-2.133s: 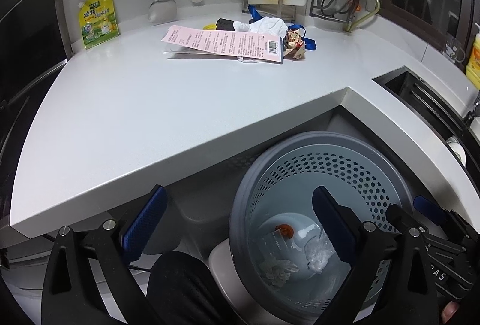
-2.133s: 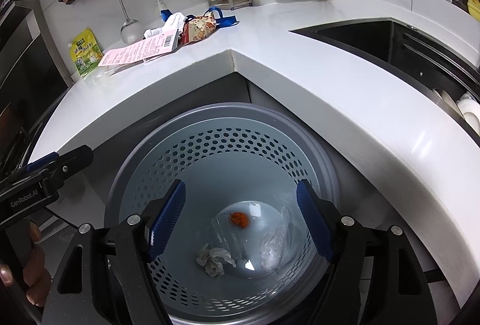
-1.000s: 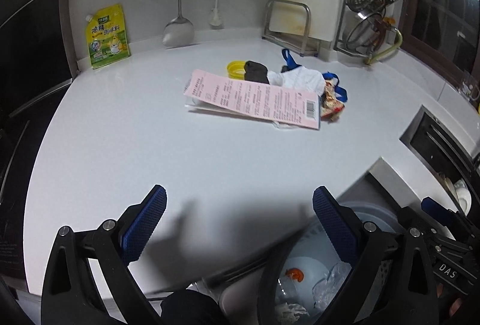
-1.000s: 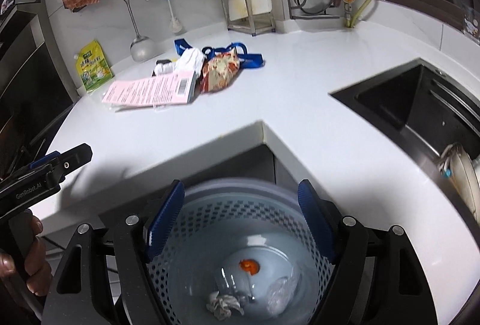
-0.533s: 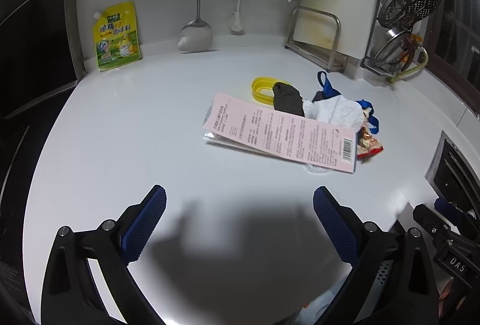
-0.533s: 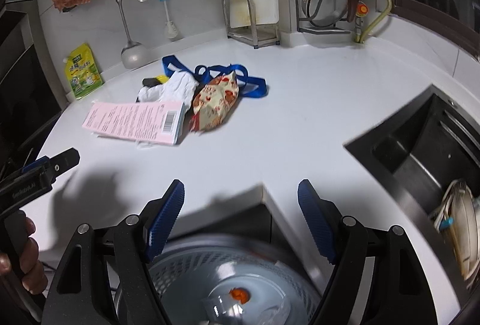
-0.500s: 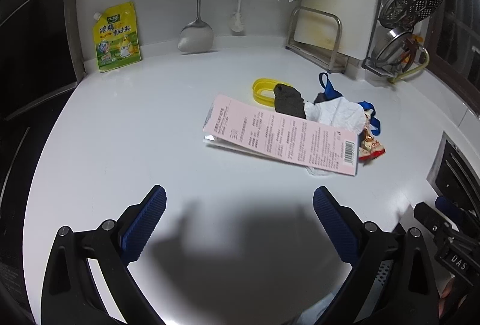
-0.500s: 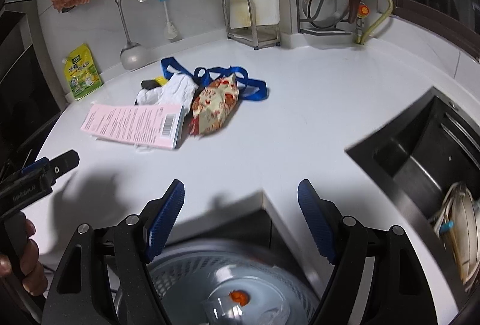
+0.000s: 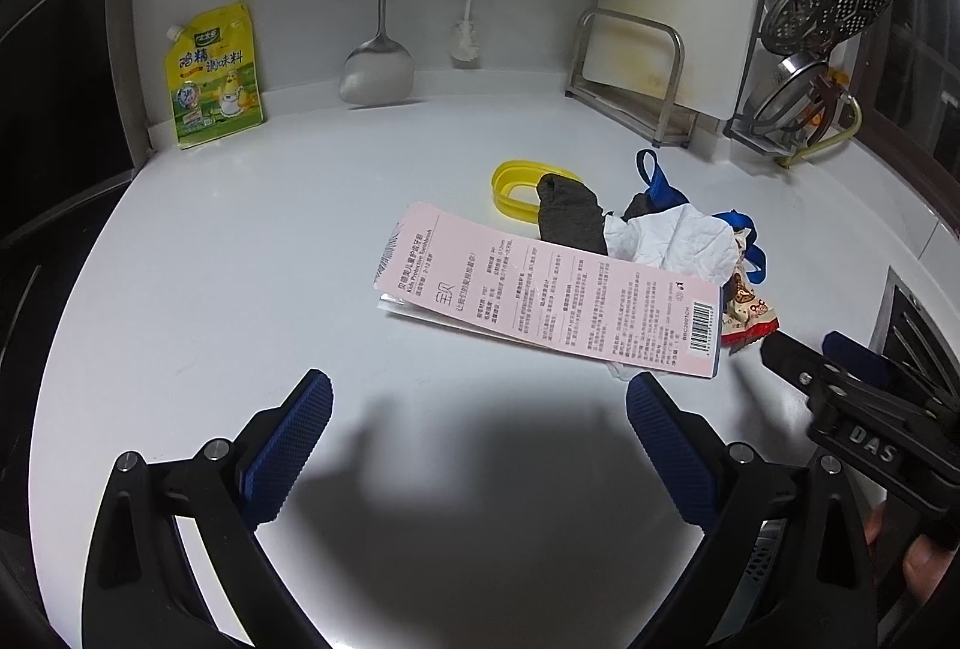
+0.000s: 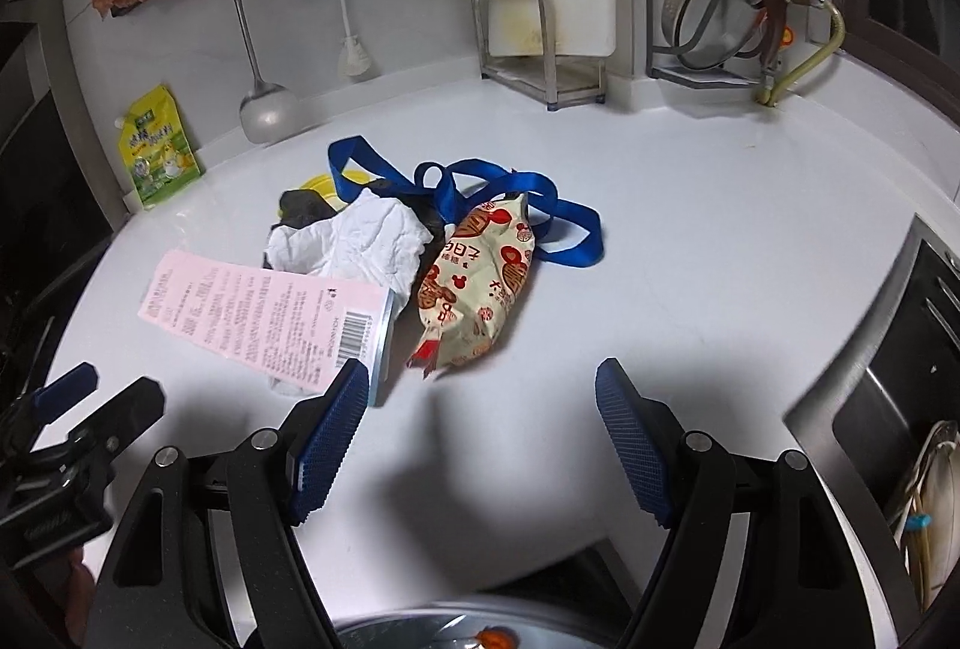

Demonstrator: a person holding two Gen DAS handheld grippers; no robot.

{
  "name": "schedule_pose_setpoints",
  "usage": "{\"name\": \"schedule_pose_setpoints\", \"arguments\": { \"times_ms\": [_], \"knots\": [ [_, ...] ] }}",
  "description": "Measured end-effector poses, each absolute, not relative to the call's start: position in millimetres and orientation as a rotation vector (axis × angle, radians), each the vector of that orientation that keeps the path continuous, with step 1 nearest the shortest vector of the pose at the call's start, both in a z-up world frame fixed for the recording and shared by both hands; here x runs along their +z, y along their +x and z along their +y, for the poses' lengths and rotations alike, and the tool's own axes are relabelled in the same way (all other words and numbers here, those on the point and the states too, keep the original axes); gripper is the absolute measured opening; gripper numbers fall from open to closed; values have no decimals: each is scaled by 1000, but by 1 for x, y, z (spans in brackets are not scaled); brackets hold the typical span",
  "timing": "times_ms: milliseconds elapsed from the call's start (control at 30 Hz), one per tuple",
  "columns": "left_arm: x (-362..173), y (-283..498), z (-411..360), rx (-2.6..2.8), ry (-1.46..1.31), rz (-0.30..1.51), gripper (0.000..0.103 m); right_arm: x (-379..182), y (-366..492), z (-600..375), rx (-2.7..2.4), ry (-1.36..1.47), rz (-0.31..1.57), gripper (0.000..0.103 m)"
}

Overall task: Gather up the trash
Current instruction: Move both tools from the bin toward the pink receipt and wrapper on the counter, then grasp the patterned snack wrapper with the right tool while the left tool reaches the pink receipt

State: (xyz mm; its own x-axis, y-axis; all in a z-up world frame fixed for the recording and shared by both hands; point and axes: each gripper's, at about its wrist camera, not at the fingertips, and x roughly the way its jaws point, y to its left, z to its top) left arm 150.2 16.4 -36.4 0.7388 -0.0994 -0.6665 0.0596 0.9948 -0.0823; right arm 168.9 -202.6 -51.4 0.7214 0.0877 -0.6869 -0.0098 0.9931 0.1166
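Blue-padded right gripper (image 10: 480, 427), wide and empty, has swung from bin to snack wrapper (image 10: 474, 283) at 12 o'clock; next pickup.

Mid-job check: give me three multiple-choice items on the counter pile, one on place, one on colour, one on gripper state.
1. Where does the patterned cream-and-red snack wrapper lie?
A. In the sink
B. On the white countertop, beside the pink printed packaging card
C. Hanging on the wall rail

2. What colour is the woven strap looped behind the wrapper?
A. Blue
B. Green
C. Orange

3. How does the right gripper stand?
A. Shut on the wrapper
B. Shut on the card
C. Open, holding nothing

Answers: 1 B, the wrapper rests flat on the counter next to the card's barcode end. 2 A, the strap shows bright blue in the right wrist view. 3 C, bare counter shows between its blue pads.
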Motion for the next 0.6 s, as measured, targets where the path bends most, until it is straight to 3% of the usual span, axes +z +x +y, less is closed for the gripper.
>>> {"name": "schedule_pose_setpoints", "arguments": {
  "times_ms": [600],
  "knots": [
    [-43, 157, 18, -102, -75, 757, 96, -64, 214, -199, -30, 83, 807, 75]
  ]
}}
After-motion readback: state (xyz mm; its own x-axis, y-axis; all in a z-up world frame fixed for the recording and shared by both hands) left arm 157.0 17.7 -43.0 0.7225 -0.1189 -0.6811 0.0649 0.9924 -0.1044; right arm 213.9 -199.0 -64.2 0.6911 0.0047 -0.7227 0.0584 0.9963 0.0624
